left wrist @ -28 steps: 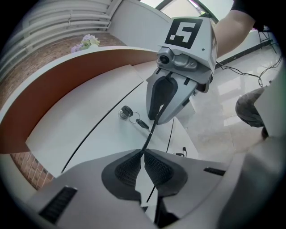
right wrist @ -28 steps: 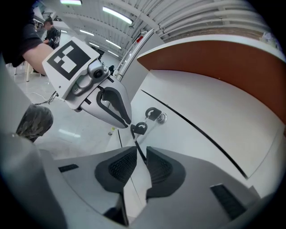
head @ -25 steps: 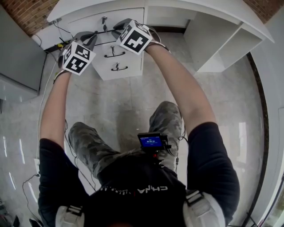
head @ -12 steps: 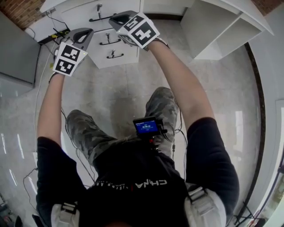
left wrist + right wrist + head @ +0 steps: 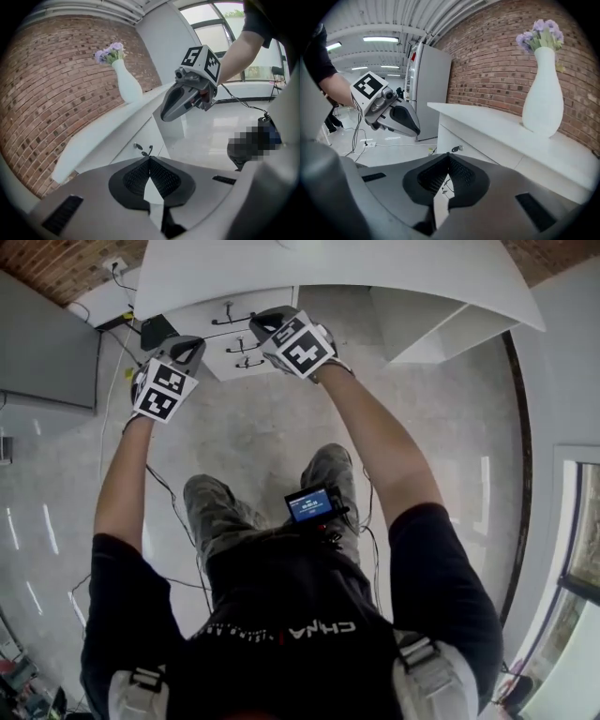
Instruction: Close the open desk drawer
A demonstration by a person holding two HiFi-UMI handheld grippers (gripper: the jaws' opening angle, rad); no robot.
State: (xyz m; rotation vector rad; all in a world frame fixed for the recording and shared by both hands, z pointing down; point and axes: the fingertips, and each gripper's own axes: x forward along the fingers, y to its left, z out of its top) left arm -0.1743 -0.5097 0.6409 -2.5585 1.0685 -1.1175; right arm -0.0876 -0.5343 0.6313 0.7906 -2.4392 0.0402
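The white desk has a stack of drawers under its left side; their fronts with dark handles look flush with each other. My left gripper hangs in the air in front of the stack's left edge, shut and empty. My right gripper is in front of the stack's right edge, also shut with nothing in it. In the left gripper view my jaws meet, with a drawer front beyond and the right gripper above. The right gripper view shows closed jaws and the left gripper.
A white vase with purple flowers stands on the desk top against the brick wall. An open shelf bay sits under the desk's right side. A grey cabinet stands left, with cables on the shiny floor.
Both grippers have risen and drawn back from the drawer fronts with their jaws closing to shut. The head view has lifted too, so the desk and drawers look smaller.
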